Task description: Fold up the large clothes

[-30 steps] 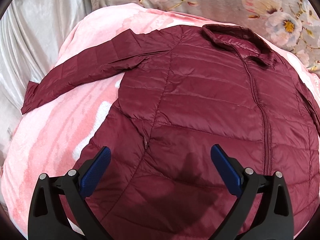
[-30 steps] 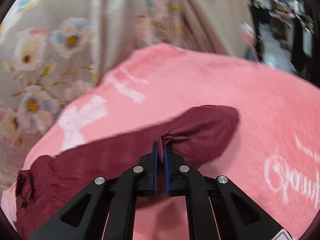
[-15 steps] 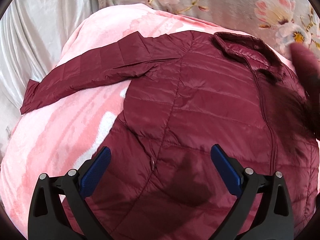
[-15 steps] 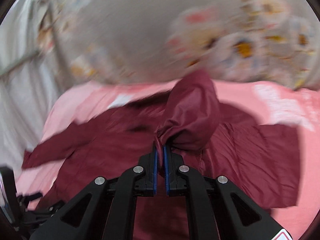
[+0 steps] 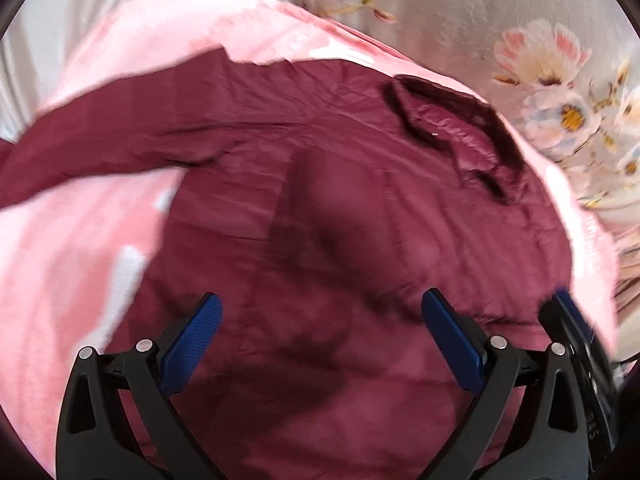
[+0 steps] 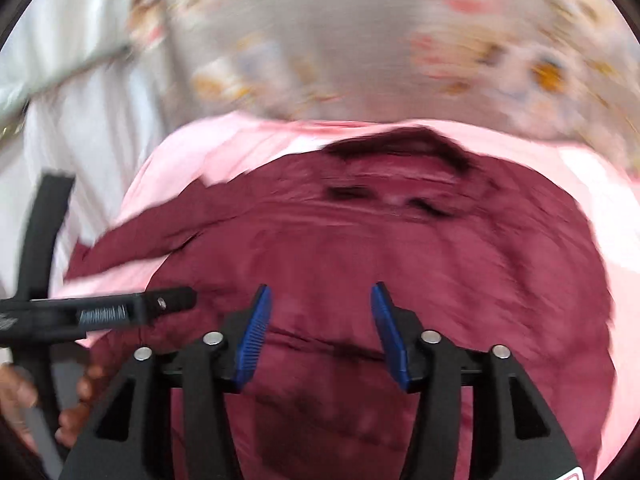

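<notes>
A maroon quilted jacket (image 5: 360,240) lies face up on a pink blanket (image 5: 72,248), collar (image 5: 452,124) at the far side. One sleeve (image 5: 100,152) stretches out to the left; the other lies folded over the chest, blurred. My left gripper (image 5: 322,320) hovers open over the jacket's lower body with nothing between its pads. My right gripper (image 6: 322,332) is over the jacket (image 6: 400,272) too. Its jaws are opening and nothing is between them. Its tip shows at the right edge of the left wrist view.
Flowered grey fabric (image 5: 540,60) hangs behind the blanket, and white satin cloth (image 6: 80,120) lies to the left. The left gripper's body (image 6: 120,312) and a hand (image 6: 24,392) holding it fill the right wrist view's lower left. The blanket's rim (image 6: 600,208) curves down at the right.
My right gripper swung the sleeve from the blanket's right side across onto the jacket's chest, then let it go with jaws now apart. The left gripper drifted sideways and stayed open.
</notes>
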The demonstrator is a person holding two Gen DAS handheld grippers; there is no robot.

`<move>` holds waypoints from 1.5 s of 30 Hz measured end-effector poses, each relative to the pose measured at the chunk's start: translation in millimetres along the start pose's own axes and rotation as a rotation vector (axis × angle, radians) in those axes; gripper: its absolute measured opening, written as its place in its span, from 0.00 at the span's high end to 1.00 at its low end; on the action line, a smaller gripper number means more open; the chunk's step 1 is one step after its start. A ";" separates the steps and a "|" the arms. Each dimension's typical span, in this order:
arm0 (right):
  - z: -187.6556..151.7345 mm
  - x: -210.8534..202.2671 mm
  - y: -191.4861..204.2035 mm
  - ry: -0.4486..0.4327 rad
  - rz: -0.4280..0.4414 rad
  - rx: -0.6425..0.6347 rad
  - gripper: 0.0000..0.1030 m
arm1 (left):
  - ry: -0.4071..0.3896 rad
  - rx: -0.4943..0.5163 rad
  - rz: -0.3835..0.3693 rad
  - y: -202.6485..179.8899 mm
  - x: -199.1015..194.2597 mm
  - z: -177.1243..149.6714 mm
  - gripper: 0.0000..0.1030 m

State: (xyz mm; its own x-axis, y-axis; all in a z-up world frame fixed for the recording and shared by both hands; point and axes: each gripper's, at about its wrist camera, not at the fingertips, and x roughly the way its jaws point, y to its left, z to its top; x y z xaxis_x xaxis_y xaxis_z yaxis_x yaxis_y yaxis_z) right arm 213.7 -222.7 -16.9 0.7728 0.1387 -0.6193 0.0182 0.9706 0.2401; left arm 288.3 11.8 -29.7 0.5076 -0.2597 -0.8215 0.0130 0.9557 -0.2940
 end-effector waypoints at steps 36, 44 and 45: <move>-11.8 22.2 -176.9 0.046 -0.355 0.442 0.98 | -0.071 0.123 0.150 -15.1 64.2 32.6 0.92; 12.0 1.4 -75.7 -0.018 -0.340 0.164 0.87 | -0.148 0.108 0.163 -15.1 7.3 32.5 0.63; 10.2 16.2 -59.7 0.018 -0.274 0.141 0.87 | -0.143 0.115 0.136 -21.6 5.5 32.9 0.63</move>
State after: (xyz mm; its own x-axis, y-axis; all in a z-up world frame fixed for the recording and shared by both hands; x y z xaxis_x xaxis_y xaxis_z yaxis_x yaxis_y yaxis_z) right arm 231.6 -280.5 -33.6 0.7158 -0.1201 -0.6879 0.3135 0.9355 0.1628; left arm 319.2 -5.7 -11.8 0.6282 -0.1125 -0.7699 0.0295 0.9922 -0.1209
